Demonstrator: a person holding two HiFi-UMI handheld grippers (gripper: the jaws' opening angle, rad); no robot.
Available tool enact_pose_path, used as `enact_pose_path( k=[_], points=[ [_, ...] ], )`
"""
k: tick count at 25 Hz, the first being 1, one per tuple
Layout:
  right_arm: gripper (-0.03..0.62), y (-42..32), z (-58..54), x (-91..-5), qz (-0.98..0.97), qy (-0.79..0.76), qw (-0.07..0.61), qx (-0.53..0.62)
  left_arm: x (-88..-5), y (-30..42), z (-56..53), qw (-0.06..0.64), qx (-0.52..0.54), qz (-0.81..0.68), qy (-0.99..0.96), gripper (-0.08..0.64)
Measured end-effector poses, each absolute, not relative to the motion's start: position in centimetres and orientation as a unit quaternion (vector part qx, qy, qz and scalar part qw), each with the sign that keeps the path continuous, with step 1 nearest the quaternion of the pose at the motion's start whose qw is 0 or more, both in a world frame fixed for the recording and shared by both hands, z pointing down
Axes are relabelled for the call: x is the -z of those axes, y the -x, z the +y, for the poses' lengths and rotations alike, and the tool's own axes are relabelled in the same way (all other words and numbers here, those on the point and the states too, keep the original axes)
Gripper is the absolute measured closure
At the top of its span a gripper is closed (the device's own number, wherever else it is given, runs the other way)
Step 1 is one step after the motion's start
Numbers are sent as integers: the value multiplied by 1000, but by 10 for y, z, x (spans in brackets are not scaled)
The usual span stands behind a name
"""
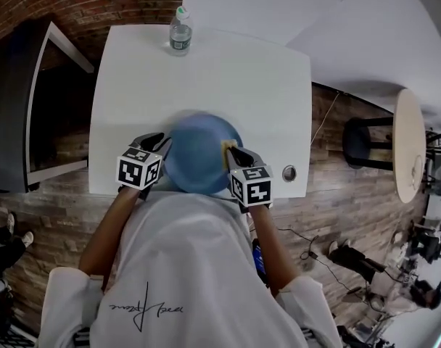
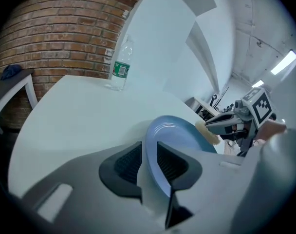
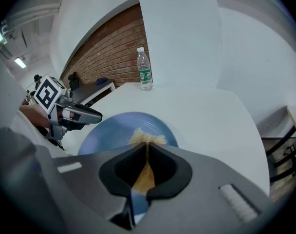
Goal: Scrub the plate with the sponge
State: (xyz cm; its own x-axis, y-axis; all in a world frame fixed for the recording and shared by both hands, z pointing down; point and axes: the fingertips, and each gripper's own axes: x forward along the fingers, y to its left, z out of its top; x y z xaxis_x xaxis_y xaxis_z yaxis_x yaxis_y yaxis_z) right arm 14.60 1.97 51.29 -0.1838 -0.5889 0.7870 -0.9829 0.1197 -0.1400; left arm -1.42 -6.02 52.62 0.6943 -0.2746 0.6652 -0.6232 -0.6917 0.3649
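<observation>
**A:** Start at the tongs. What does each one have?

**B:** The left tongs (image 2: 150,161) are clenched on the rim of the blue plate (image 2: 181,133), which runs edge-on between the two jaws. The right tongs (image 3: 146,167) are clamped on the yellow sponge (image 3: 147,138), squeezing it thin, with its frayed tip sticking out past the jaws.

**A:** And where do the two meet?

**B:** In the head view, the left tongs grip the plate at its nine o'clock. The sponge presses on the plate's face near three o'clock, just inside the rim. The plate is at the table's (image 1: 228,78) six o'clock edge, right in front of the person. It looks tilted in the left gripper view, and I can't tell whether its underside touches the table.

**A:** So which step is this?

**B:** I'd say the scrubbing itself, since the sponge is on the plate and the plate is braced. The plate is blurred in the head view, which fits rubbing.

**A:** What does the next move call for?

**B:** Probably sweeping the sponge from three o'clock across the centre toward nine, pressing evenly. The left grip has to stay firm so the rim doesn't slip or twist. The strokes should stop short of the left tongs.

**A:** Is anything else nearby?

**B:** Only a water bottle (image 1: 180,31) at the table's twelve o'clock edge, well apart from the work.
</observation>
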Motion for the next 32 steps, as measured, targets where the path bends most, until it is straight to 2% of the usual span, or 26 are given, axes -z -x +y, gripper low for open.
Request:
enact_pose_path(
  k=[11,17,32],
  points=[
    [569,-168,29,-535,-650,-580,357,-336,-549,-3,-54,313,-311,-232,-867,466],
    [568,-165,28,-541,-643,-568,390,-335,-555,2,-57,316,-315,-236,-863,509],
    [568,-165,1,-559,-627,-528,492,-294,-556,2,-58,345,-296,-253,-854,523]
  ],
)
